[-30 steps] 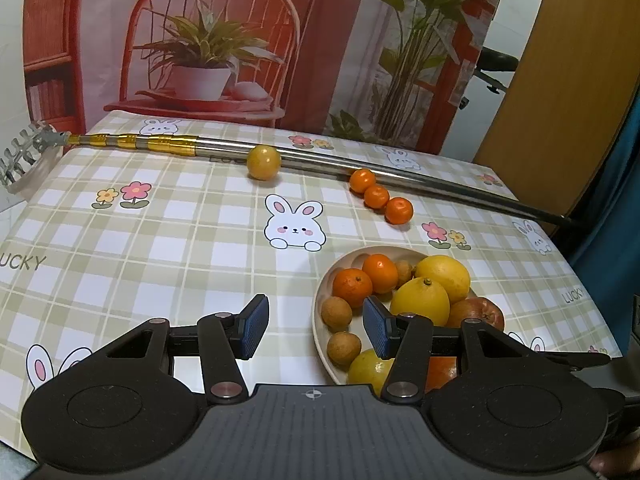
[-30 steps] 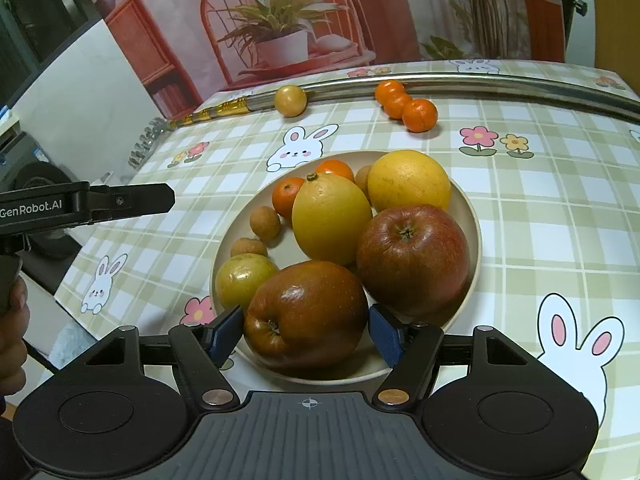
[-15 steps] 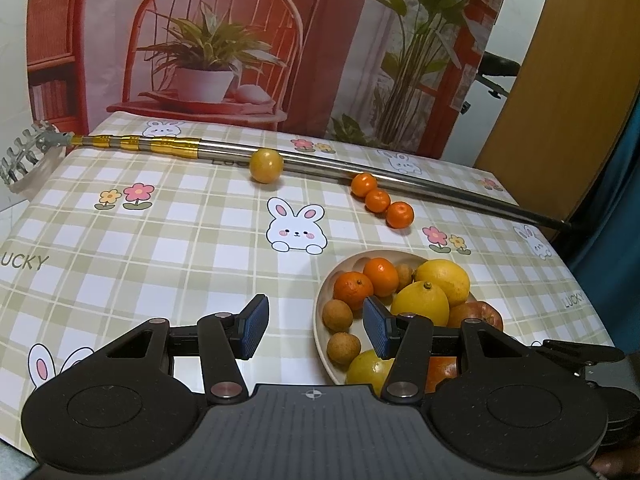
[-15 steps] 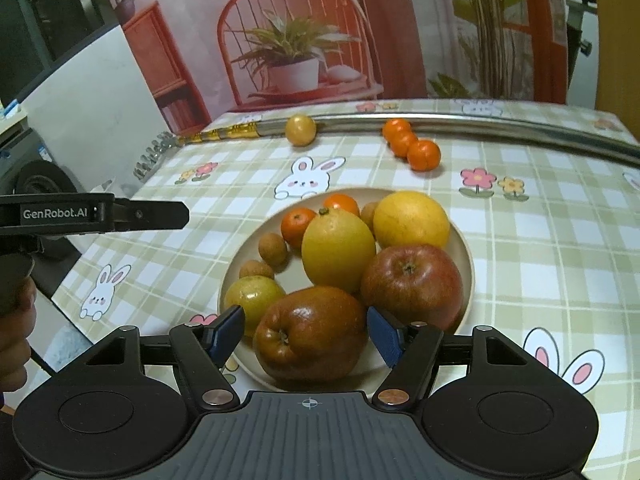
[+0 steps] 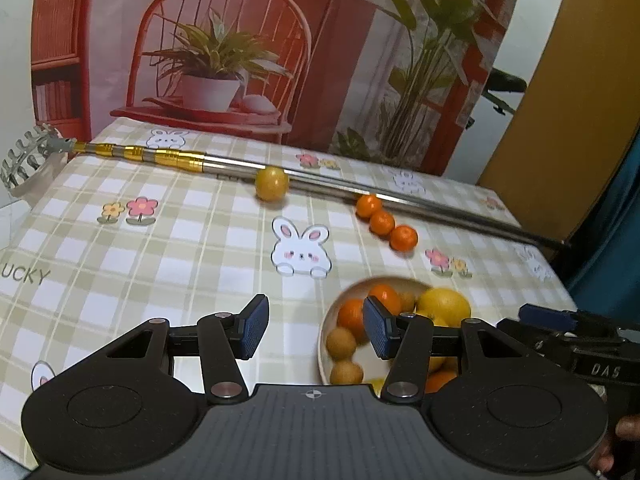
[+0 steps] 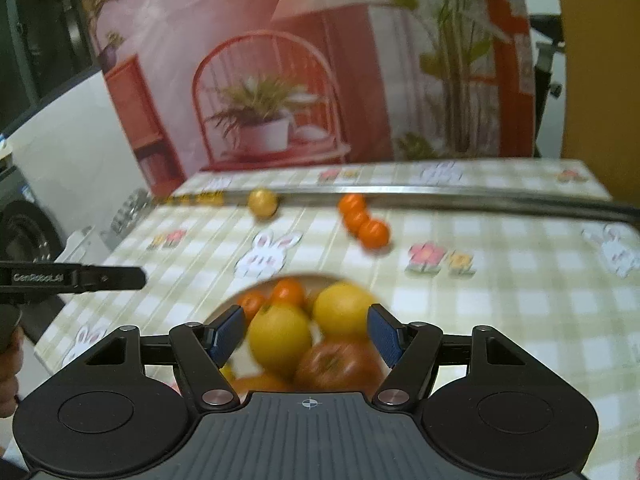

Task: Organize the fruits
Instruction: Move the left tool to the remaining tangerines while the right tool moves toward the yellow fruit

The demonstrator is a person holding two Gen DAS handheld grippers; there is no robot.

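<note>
A beige plate [image 5: 326, 330] near the table's front holds lemons [image 6: 278, 336], an apple [image 6: 340, 364], small oranges [image 5: 350, 314] and brown round fruits [image 5: 341, 343]. Farther back on the checked cloth lie three loose mandarins [image 5: 382, 222] in a row and one yellow fruit [image 5: 272, 184] against a metal pole. My left gripper [image 5: 314, 326] hangs open and empty to the plate's left. My right gripper [image 6: 306, 332] is open and empty above the plate, with the picture blurred.
A long telescopic metal pole [image 5: 360, 190] with a rake head [image 5: 24, 158] lies across the back of the table. A printed backdrop [image 5: 260, 52] stands behind the table. A wooden panel [image 5: 568, 80] is at the right. The other gripper's handle [image 6: 72, 278] shows at the left.
Both grippers have risen and drawn back from the plate, so the fruit looks smaller and lower in each view. Their jaws stayed open. The fruit has not moved.
</note>
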